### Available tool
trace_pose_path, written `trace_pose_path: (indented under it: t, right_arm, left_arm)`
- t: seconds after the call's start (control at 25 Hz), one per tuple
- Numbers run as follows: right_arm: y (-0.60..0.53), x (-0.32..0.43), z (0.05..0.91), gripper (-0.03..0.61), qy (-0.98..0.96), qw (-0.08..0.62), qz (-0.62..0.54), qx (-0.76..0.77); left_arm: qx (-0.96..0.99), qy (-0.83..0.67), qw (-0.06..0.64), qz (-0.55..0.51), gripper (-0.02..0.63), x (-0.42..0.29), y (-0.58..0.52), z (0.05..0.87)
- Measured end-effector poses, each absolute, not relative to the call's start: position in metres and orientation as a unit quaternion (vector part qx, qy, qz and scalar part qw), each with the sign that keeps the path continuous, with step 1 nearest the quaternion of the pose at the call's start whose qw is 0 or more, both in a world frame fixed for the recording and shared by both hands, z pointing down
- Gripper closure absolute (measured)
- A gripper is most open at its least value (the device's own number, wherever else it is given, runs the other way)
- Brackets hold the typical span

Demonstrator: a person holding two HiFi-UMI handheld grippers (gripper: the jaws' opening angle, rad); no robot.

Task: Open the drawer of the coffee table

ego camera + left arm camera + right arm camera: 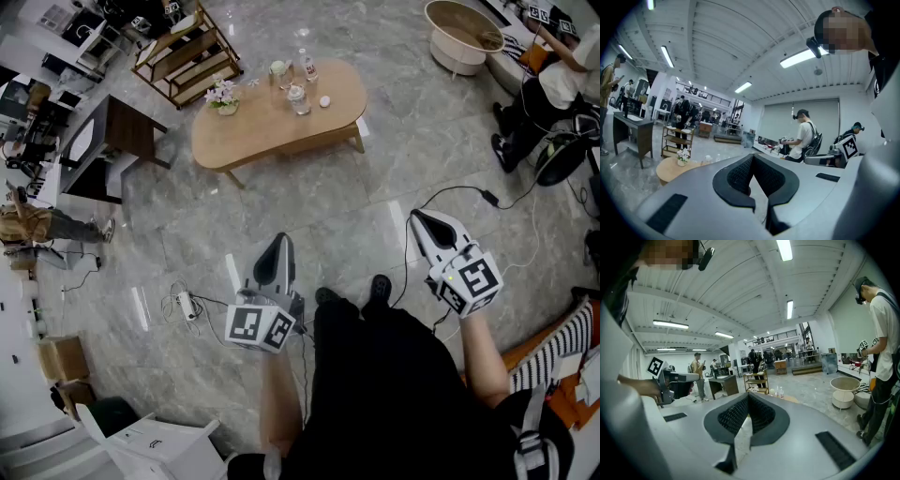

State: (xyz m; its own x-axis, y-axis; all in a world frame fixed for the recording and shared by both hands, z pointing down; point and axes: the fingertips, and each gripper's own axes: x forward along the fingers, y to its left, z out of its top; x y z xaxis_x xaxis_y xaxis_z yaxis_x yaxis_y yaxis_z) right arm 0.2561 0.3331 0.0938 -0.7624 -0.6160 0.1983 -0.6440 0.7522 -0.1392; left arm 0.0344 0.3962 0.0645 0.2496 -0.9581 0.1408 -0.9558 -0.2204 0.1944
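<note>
The oval wooden coffee table (253,133) stands on the marble floor well ahead of me, with a small flower pot (223,97) and several bottles and glasses (298,84) on top. No drawer front can be made out from here. My left gripper (279,240) is held low at the left, shut and empty. Level with it on the other side, the right gripper (418,217) is also shut with nothing in it. In the left gripper view the shut gripper (752,157) points past the table (665,169), which lies far left. The right gripper view shows closed pads (740,416) and the table's edge (790,400) just beyond.
A dark side table (120,137) and a wooden shelf rack (184,52) stand left of the coffee table. A beige round tub (463,34) sits at the back right. Cables (469,193) and a power strip (186,305) lie on the floor. People stand at both sides.
</note>
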Motion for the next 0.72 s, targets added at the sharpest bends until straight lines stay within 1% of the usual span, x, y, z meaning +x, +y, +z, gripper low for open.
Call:
trace_pose_path:
  t: [0.36, 0.6, 0.72]
  right_arm:
    - [0.337, 0.261, 0.087, 0.566, -0.941, 0.062, 0.093, 0.318]
    - [0.344, 0.266, 0.081, 0.566, -0.943, 0.022, 0.115, 0.311]
    - [0.342, 0.263, 0.09, 0.566, -0.942, 0.024, 0.133, 0.308]
  left_arm:
    - [0.784, -0.609, 0.122, -0.001, 0.609, 0.057, 0.396, 0.064]
    - [0.795, -0.593, 0.126, 0.023, 0.609, 0.072, 0.404, 0.069]
    - [0.788, -0.6, 0.138, 0.028, 0.609, 0.066, 0.402, 0.08]
